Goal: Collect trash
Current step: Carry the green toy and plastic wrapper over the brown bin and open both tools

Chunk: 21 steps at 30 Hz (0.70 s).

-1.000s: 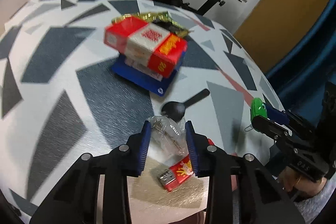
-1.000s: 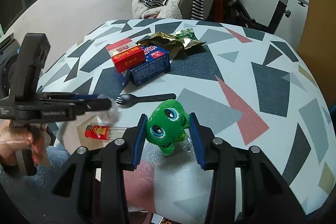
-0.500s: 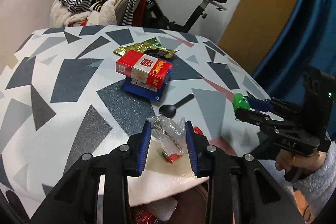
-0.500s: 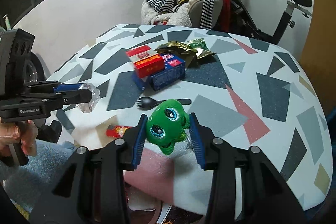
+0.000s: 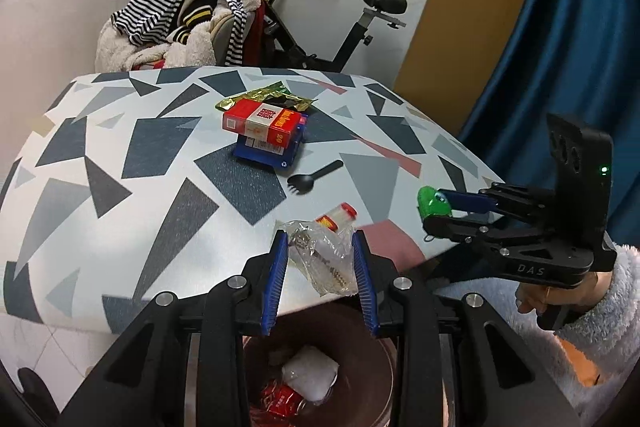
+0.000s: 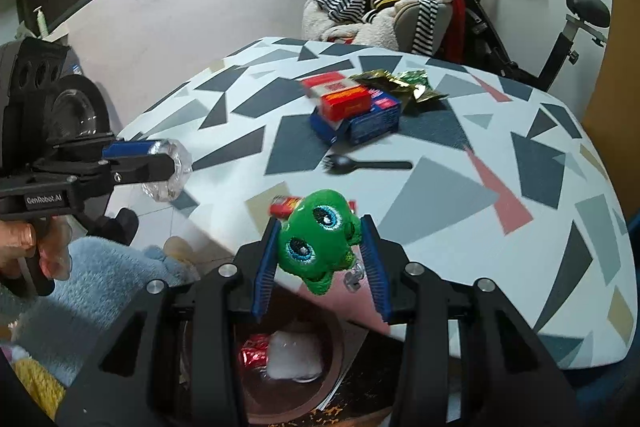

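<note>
1. Left gripper (image 5: pixel 320 267): clenched on a crumpled clear wrapper (image 5: pixel 326 259), above the brown bin (image 5: pixel 384 359).
2. Bin: holds a red can (image 5: pixel 280 397) and white wad; partly filled.
3. Table (image 5: pixel 120 227): red box (image 5: pixel 262 121), blue box (image 5: pixel 268 155), gold wrappers (image 5: pixel 260 95), black spork (image 5: pixel 314 177), red-capped tube (image 5: pixel 336 217) remain uncollected.
4. Right gripper (image 6: pixel 320 251): clamped on a green plush toy (image 6: pixel 316 239), above the bin.

left gripper (image 5: pixel 320 259): now back over the table's near edge, raised, its crumpled clear wrapper (image 5: pixel 322 257) no longer above the tabletop but out past the edge
right gripper (image 6: pixel 320 247): likewise pulled back to the near edge, the green plush toy (image 6: pixel 318 239) now partly beyond the table (image 5: pixel 120 207)
trash bin (image 5: pixel 360 367): newly in view below both grippers, brown, with white and red trash inside
small red-capped tube (image 5: pixel 336 217): earlier under the left fingers, now ahead of them near the table's near edge
view of table: far edge and the room behind it now show more fully
</note>
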{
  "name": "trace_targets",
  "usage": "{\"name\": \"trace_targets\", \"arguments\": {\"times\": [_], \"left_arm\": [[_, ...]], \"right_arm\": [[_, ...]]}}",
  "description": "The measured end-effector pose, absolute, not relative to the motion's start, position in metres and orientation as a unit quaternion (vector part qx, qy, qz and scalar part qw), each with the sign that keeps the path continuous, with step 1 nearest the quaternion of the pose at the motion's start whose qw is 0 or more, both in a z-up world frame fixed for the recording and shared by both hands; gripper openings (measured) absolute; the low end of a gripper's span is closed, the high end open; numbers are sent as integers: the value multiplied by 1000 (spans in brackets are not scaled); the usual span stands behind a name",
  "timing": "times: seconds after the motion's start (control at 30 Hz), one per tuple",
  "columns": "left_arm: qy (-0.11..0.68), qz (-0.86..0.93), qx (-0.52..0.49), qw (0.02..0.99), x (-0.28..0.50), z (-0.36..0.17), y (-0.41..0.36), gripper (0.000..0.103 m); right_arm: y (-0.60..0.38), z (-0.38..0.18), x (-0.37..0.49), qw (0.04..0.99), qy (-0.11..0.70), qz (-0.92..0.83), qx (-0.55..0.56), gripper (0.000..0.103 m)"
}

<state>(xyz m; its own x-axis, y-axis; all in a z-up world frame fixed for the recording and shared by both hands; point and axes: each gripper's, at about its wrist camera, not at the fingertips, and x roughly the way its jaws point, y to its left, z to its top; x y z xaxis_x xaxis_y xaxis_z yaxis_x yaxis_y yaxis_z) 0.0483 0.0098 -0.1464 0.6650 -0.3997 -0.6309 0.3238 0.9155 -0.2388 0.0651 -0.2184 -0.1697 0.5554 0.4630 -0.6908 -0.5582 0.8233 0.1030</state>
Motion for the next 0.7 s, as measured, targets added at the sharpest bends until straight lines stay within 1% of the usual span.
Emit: {"name": "trace_targets", "arguments": {"times": [0.2,0.37,0.7], "left_arm": [[356,-197,-54,912,14,-153,20,32],[364,-191,-61,909,-3,-167,27,32],[375,-192,-63,905,-8,-186,27,32]], "right_arm": [[-212,-189,41,864,390,312,-63,42],[-197,-221,27,838,427,333,-68,42],[-172,-278,21,798,500,327,-83,42]]}}
